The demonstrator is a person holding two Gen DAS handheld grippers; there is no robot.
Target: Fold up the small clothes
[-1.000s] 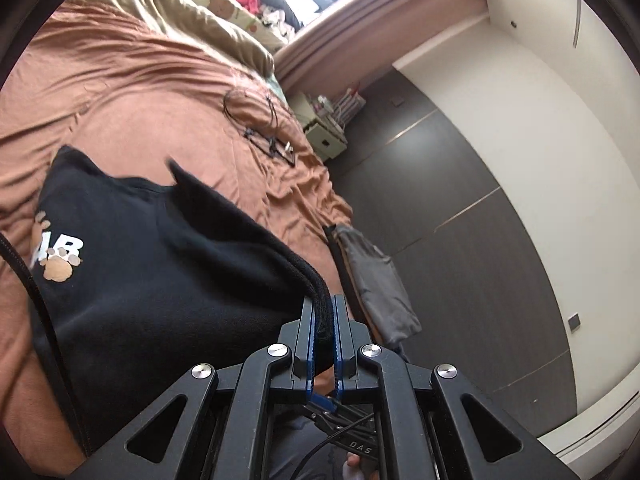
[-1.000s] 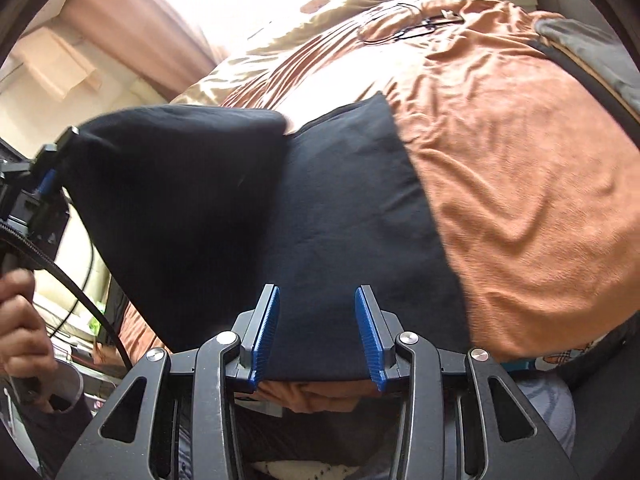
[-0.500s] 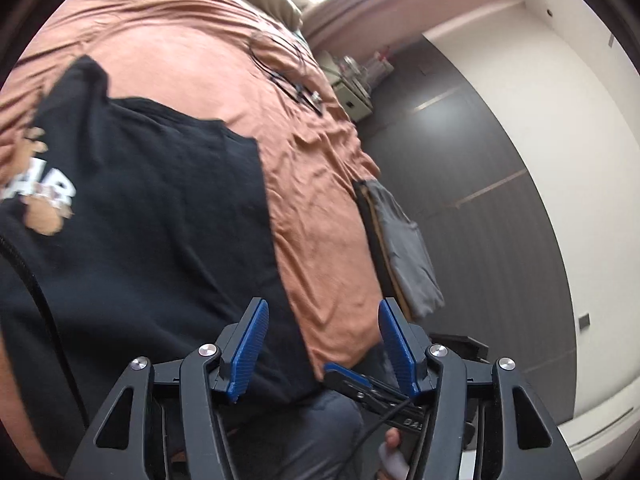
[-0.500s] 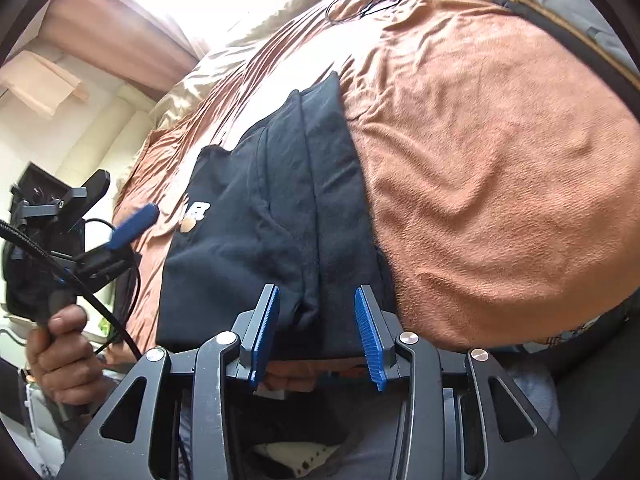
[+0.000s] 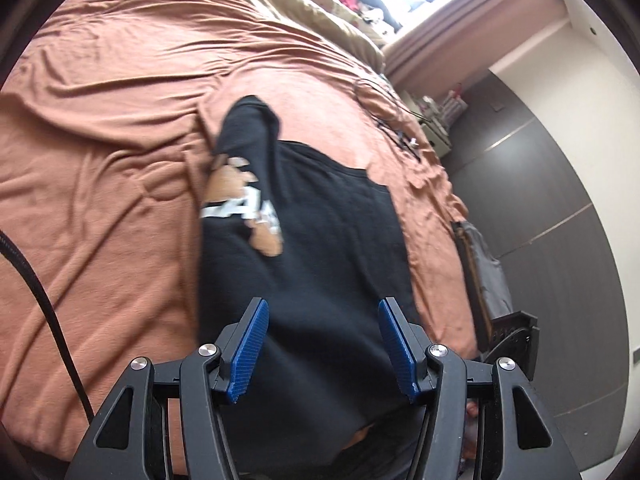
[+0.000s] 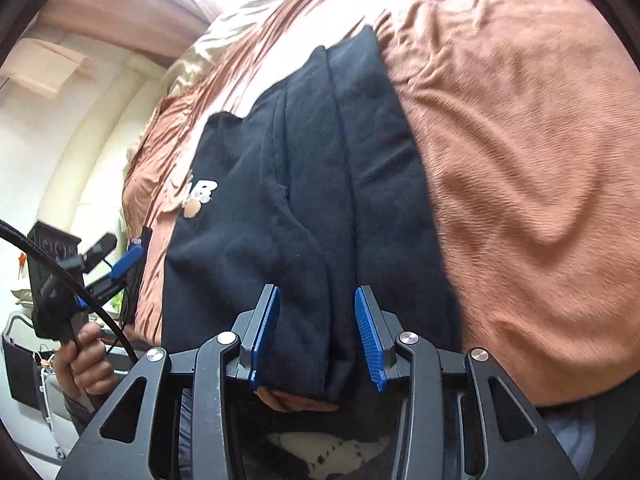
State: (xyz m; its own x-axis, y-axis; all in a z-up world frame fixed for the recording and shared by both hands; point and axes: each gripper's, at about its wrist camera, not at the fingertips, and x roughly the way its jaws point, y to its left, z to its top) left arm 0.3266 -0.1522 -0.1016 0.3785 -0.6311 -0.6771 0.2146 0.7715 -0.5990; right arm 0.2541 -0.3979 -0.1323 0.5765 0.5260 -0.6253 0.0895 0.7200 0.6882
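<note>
Left gripper and right gripper both gape, empty. The folded black garment lies at the bed edge. Its print seems half hidden.

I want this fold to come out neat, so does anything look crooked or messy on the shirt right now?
Yes. The black shirt on the bed lies in uneven lengthwise folds with a bunched ridge down the middle, and its far corner sticks out curled. Both grippers are open, holding nothing.
</note>
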